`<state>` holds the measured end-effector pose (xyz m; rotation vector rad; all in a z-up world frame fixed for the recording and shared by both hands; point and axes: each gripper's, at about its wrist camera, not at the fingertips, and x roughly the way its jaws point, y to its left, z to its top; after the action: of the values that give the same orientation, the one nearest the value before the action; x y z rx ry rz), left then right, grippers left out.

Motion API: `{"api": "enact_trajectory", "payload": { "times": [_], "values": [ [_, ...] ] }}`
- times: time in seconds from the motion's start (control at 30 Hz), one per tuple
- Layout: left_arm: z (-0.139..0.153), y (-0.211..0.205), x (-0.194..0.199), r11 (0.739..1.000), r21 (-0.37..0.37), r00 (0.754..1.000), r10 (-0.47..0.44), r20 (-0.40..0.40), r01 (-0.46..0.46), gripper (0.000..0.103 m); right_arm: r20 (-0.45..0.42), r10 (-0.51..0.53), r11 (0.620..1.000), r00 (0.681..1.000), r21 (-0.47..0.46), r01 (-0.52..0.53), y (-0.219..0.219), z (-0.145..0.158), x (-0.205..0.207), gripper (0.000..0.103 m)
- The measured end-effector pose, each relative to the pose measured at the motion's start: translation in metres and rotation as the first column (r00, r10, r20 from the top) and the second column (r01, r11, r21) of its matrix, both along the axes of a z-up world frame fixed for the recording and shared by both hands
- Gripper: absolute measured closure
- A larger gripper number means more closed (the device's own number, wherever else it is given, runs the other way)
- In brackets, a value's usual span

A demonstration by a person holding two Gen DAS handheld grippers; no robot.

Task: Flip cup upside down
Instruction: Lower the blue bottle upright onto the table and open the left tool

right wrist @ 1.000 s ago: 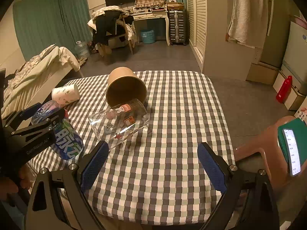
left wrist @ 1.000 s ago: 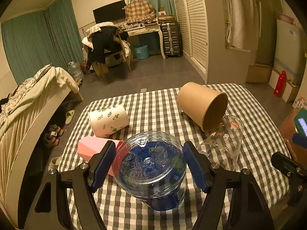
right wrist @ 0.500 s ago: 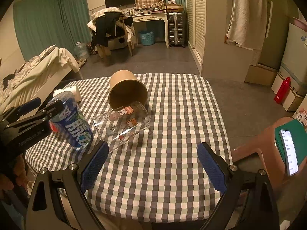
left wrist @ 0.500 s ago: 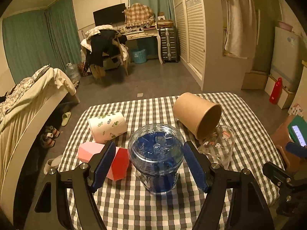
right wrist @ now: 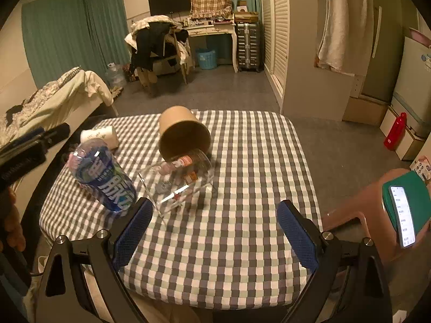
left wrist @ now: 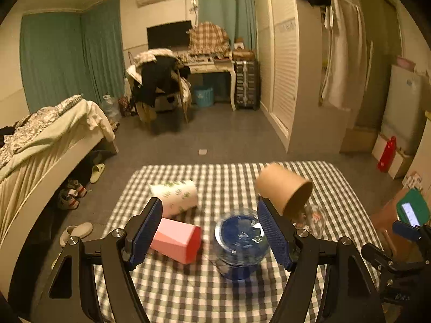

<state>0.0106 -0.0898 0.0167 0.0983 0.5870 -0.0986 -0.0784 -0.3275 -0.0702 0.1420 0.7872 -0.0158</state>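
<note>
The blue cup [left wrist: 241,245] is standing upside down on the checked tablecloth [left wrist: 229,177], its base facing up. The left gripper [left wrist: 211,235] is hanging above and just in front of it with its jaws spread wide, holding nothing; the cup is sitting between the two blue pads, close to the right-hand one, with no visible contact. From the right wrist view the same cup [right wrist: 103,176] is resting at the table's left side, leaning slightly in the fisheye. The right gripper [right wrist: 214,238] is hovering over the near edge with jaws wide and nothing between them, the cup lying well off to their left. A clear glass [right wrist: 180,179], brown paper cup [right wrist: 183,133], white patterned cup [left wrist: 175,193] and pink cup [left wrist: 176,241] are lying on their sides.
</note>
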Motion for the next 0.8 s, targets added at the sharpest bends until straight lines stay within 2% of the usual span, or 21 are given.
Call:
{"api": "enact_trajectory", "payload": {
  "times": [0.17,0.37,0.63,0.67,0.73,0.8],
  "values": [
    [0.006,0.022,-0.015,0.999,-0.031,0.999,0.037,0.025,-0.036,0.027,0.053,0.015,1.0,0.998,-0.002,-0.015,0.007,0.015,-0.006,0.009],
    [-0.005,0.043,-0.032,0.997,-0.038,0.998,0.061,0.014,-0.061,0.027,0.098,0.04,0.999,0.994,-0.022,-0.038,0.03,0.03,-0.01,0.009],
    [-0.02,0.063,-0.039,0.996,-0.075,0.999,0.049,-0.018,-0.051,0.027,0.093,0.083,0.995,0.992,-0.054,-0.078,0.072,0.032,-0.006,0.009],
    [-0.021,0.066,-0.04,0.996,-0.08,0.999,0.045,-0.022,-0.047,0.025,0.09,0.089,0.995,0.992,-0.057,-0.084,0.078,0.03,-0.005,0.009],
    [-0.023,0.07,-0.04,0.995,-0.082,0.999,0.047,-0.021,-0.048,0.009,0.08,0.095,0.994,0.992,-0.06,-0.09,0.087,0.026,-0.004,0.009],
    [-0.023,0.075,-0.041,0.995,-0.081,0.999,0.053,-0.008,-0.053,0.008,0.074,0.098,0.994,0.992,-0.063,-0.093,0.093,0.024,-0.003,0.009]
  ]
}}
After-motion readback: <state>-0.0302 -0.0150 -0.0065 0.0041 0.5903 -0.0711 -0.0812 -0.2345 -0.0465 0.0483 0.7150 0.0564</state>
